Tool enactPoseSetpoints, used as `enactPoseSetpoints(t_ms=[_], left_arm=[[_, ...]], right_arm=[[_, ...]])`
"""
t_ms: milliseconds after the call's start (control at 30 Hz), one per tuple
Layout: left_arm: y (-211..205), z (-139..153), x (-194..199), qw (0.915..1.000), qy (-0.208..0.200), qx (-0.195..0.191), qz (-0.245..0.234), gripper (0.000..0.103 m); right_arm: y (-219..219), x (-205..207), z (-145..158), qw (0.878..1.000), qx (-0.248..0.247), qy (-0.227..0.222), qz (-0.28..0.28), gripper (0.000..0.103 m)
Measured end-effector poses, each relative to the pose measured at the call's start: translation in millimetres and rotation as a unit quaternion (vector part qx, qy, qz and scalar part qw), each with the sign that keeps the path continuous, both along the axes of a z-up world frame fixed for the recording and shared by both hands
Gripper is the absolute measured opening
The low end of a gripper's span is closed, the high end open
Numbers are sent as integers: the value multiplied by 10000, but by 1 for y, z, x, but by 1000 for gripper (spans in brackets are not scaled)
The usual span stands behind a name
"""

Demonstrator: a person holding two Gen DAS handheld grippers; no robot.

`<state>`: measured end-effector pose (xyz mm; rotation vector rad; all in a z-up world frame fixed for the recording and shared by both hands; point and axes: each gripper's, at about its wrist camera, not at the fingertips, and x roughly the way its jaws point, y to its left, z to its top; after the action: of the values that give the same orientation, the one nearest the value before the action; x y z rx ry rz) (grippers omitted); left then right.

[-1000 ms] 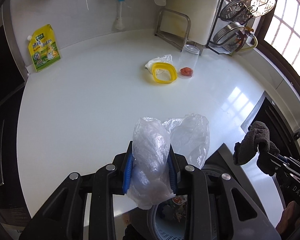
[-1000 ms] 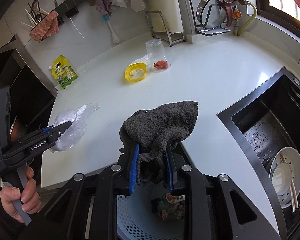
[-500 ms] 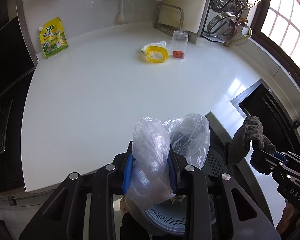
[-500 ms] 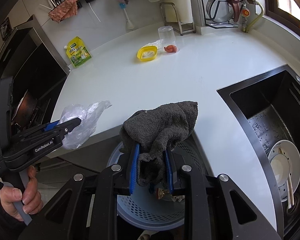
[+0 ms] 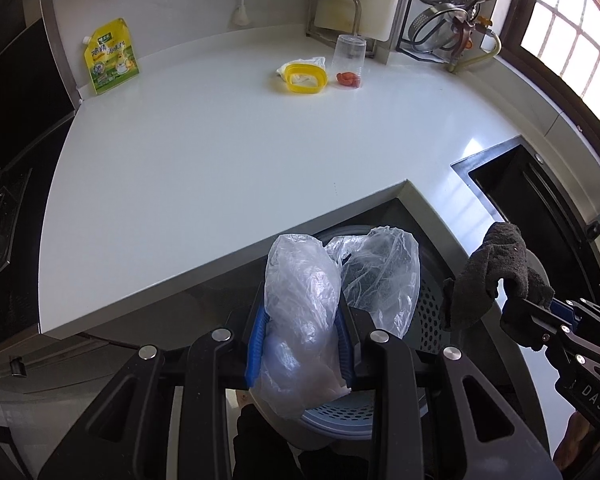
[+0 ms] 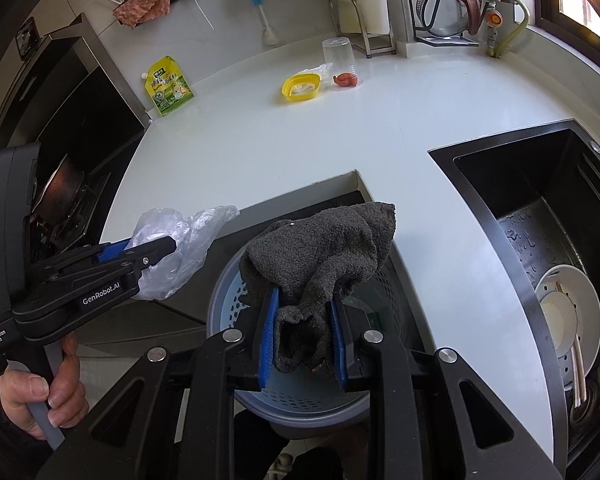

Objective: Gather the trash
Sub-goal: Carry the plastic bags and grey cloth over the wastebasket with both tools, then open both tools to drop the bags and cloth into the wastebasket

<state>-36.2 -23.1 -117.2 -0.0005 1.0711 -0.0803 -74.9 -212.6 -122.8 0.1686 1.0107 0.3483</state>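
My left gripper (image 5: 302, 320) is shut on a crumpled clear plastic bag (image 5: 300, 292), which bulges out above and below its blue pads. It hangs off the counter's front edge, over a grey perforated bin (image 5: 340, 420) on the floor. My right gripper (image 6: 303, 320) is shut on a dark grey cloth (image 6: 320, 248) and hovers above the same bin (image 6: 300, 396). The left gripper (image 6: 152, 252) with the plastic bag (image 6: 180, 240) shows at the left of the right wrist view. The cloth (image 5: 496, 268) shows at the right of the left wrist view.
On the white counter (image 5: 220, 152) lie a yellow container (image 5: 304, 80), an upturned clear cup (image 5: 350, 60) by something small and red (image 5: 348, 78), and a yellow-green pouch (image 5: 110, 56). A black sink (image 6: 540, 248) with a white bowl (image 6: 568, 312) lies to the right. A stove is at the left.
Both grippers have drawn back from above the counter, past its front edge, to over the bin, each keeping its hold. The bin now shows more fully beneath them.
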Motion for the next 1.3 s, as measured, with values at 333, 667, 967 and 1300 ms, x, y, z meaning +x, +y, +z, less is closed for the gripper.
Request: enactPoseSetpoints(t_ms=[333, 667, 967, 1300], left_arm=[[-14, -11, -8, 9997, 238, 73, -60, 30], [-18, -10, -11, 9995, 276, 112, -69, 30], [-18, -9, -13, 9994, 325, 79, -120, 32], [-17, -10, -13, 9991, 414, 95, -74, 40]], right_arm=[[-2, -12, -16, 9996, -33, 260, 102, 23], [2, -12, -23, 9988, -42, 431, 218, 23], [3, -11, -27, 9982, 0, 532, 259, 23], [8, -7, -30, 9974, -96, 619, 358, 25]])
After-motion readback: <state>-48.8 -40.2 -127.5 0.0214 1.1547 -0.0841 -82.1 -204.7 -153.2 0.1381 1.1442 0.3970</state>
